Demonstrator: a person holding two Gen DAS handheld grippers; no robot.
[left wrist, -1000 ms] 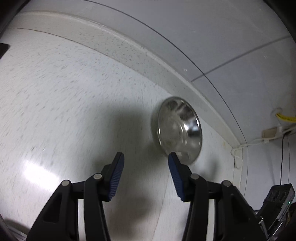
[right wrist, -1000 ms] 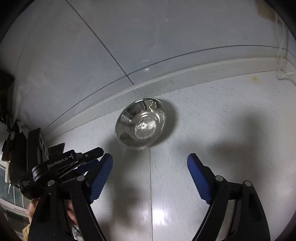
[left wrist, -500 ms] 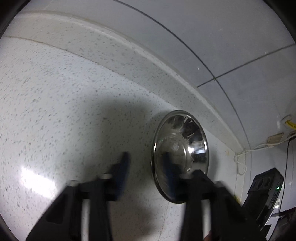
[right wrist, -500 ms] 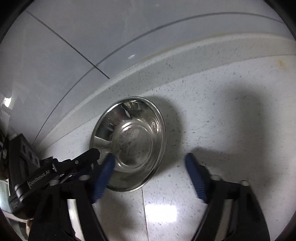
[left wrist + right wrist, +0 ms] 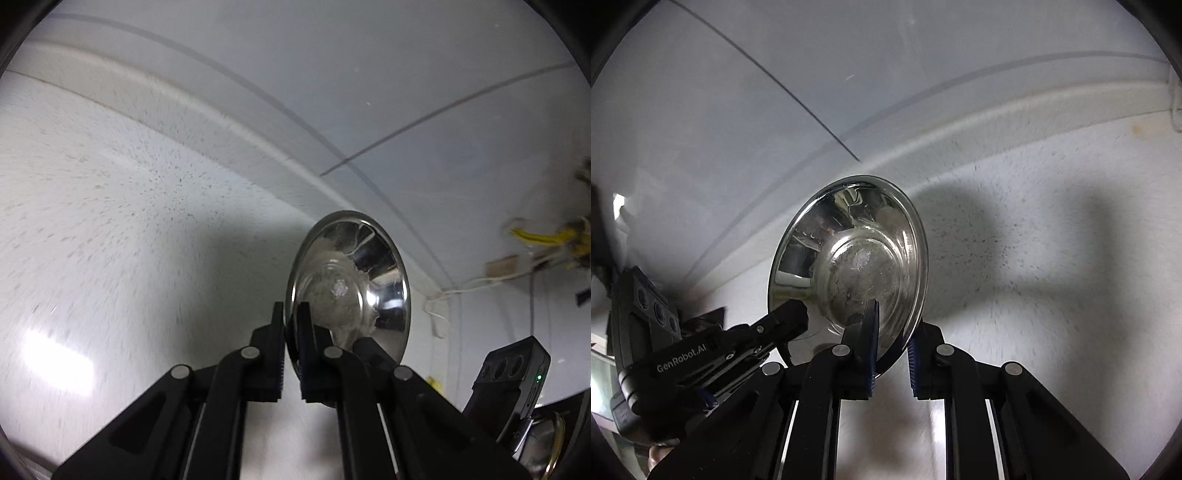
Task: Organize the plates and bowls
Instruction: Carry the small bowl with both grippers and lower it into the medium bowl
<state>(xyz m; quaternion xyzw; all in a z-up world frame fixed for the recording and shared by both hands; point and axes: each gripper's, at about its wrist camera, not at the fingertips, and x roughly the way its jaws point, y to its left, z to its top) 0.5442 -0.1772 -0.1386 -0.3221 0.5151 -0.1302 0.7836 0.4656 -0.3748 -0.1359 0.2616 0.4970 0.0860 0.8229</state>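
Bare bench fills the left of the left-wrist frame. The wall closes off the top; cables crowd the right edge.

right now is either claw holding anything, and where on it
Both hold the steel bowl by its rim: the left claw on one edge, the right claw on the opposite edge, each just closed with the rim between its pads.

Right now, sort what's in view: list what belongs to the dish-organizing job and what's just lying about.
Part of the job:
- steel bowl, its rim pinched on two sides
- left gripper, just closed on the rim
- right gripper, just closed on the rim

Just lying about:
- speckled countertop
- white cord
- yellow cable on the wall
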